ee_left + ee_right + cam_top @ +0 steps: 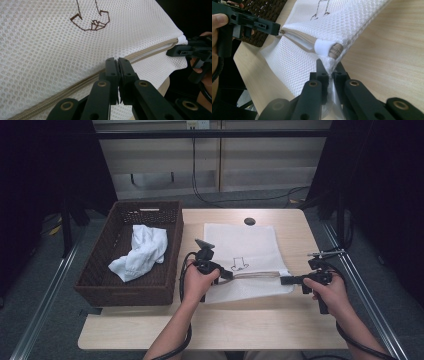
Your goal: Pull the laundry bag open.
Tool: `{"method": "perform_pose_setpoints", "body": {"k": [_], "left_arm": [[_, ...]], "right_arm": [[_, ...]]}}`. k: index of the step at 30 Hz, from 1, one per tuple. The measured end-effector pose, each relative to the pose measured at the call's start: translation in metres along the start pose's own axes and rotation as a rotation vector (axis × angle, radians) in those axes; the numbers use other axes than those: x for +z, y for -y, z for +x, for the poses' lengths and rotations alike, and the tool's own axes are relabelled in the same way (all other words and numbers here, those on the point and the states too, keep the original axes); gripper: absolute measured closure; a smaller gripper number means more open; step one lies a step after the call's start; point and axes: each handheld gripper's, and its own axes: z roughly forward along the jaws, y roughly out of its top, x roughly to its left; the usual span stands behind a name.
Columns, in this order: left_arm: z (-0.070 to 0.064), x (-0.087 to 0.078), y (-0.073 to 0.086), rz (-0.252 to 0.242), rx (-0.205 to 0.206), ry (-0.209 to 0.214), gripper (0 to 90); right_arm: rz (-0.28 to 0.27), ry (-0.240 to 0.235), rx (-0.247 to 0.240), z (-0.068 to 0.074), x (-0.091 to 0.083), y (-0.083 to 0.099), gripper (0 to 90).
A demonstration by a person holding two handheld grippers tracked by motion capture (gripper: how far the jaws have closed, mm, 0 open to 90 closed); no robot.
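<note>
White mesh laundry bag (243, 255) flat on the pale wooden worktop (280, 325), just right of the brown wicker basket (100, 280); brown embroidered outline (240, 265) on its upper face. Beige zipper (257, 274) running across the near part, between the two grippers. Left gripper (226, 274) at the zipper's left end, jaws pressed together there, apparently nipping something at the zipper line, too small to tell what. Right gripper (286, 280) at the bag's right edge, jaws closed on a fold of mesh just below the zipper's end, where a small white fabric tab (323, 46) caps the teeth. Bag mouth slightly parted near that end, in the right gripper view. Crumpled white cloth (141, 251) lying inside the basket, well apart from the bag. Round dark hole (249, 221) in the worktop just beyond the bag's far edge.
</note>
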Motion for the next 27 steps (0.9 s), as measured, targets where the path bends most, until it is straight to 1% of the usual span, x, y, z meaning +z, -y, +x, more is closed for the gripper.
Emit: {"method": "perform_pose_setpoints", "body": {"k": [1, 2, 4, 6, 11, 13, 17, 23, 24, 25, 26, 27], "left_arm": [[-0.0004, 0.0002, 0.0000, 0.000, 0.003, -0.009, 87.6], [0.0002, 0.0000, -0.0001, 0.004, 0.006, -0.004, 87.6], [0.0001, 0.0009, 0.0001, -0.002, 0.003, -0.014, 87.6], [0.0006, 0.0017, 0.0002, 0.000, -0.001, -0.018, 87.6], [0.0014, 0.0018, 0.0003, 0.006, -0.004, -0.008, 87.6], [0.0013, 0.0028, 0.0007, 0.002, -0.004, -0.020, 87.6], [0.0019, 0.0020, 0.0003, 0.007, -0.009, -0.008, 87.6], [0.0022, 0.0023, 0.0003, 0.009, -0.008, -0.009, 87.6], [0.0022, 0.0021, 0.0003, 0.007, -0.008, -0.013, 87.6], [0.0011, 0.0011, 0.0003, -0.005, 0.009, -0.088, 87.7], [0.0039, -0.0017, 0.0000, -0.014, 0.001, -0.078, 87.7], [0.0079, -0.0043, -0.0004, -0.011, -0.017, -0.035, 87.6]], "right_arm": [[0.001, -0.003, 0.001, 0.0003, 0.0002, -0.0001, 87.7], [0.001, 0.003, -0.001, 0.0004, 0.0004, -0.0001, 87.7], [0.000, -0.004, 0.003, 0.0001, 0.0009, 0.0001, 87.7], [0.004, 0.001, 0.001, 0.0000, 0.0013, 0.0004, 87.7], [0.003, 0.006, -0.005, 0.0005, 0.0014, 0.0003, 87.7], [0.005, 0.010, -0.012, 0.0006, 0.0018, 0.0004, 87.7], [0.005, 0.013, -0.011, 0.0003, 0.0022, 0.0006, 87.7], [0.006, 0.016, -0.013, 0.0001, 0.0027, 0.0006, 87.8], [0.007, 0.019, -0.012, 0.0001, 0.0028, 0.0007, 87.8], [0.009, 0.020, -0.012, 0.0000, 0.0028, 0.0008, 87.9], [0.012, 0.049, -0.024, -0.0003, 0.0017, 0.0008, 87.9], [0.004, 0.057, -0.020, -0.0025, -0.0005, 0.0007, 87.9]]}}
